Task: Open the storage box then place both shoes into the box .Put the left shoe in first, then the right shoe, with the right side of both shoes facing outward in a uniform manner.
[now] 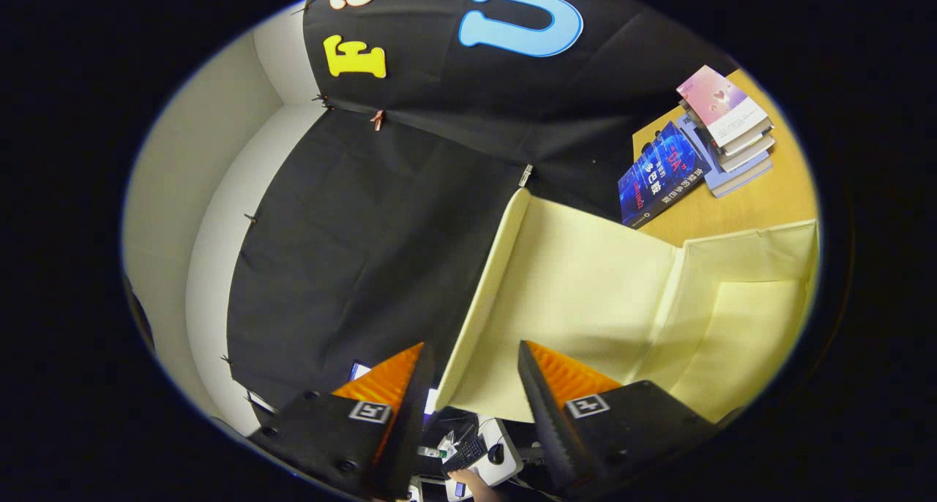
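storage box lid (pixel 578 282): raised, its edge lying lengthwise between the parted fingers of the gripper (pixel 472 385), nothing clamped.

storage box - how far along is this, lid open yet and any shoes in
Done: the storage box looks open, its lid swung up. In hand: the gripper straddles the lid's edge, fingers apart, not clamped. Left: both shoes, since the visible interior holds none; left shoe first, then right.
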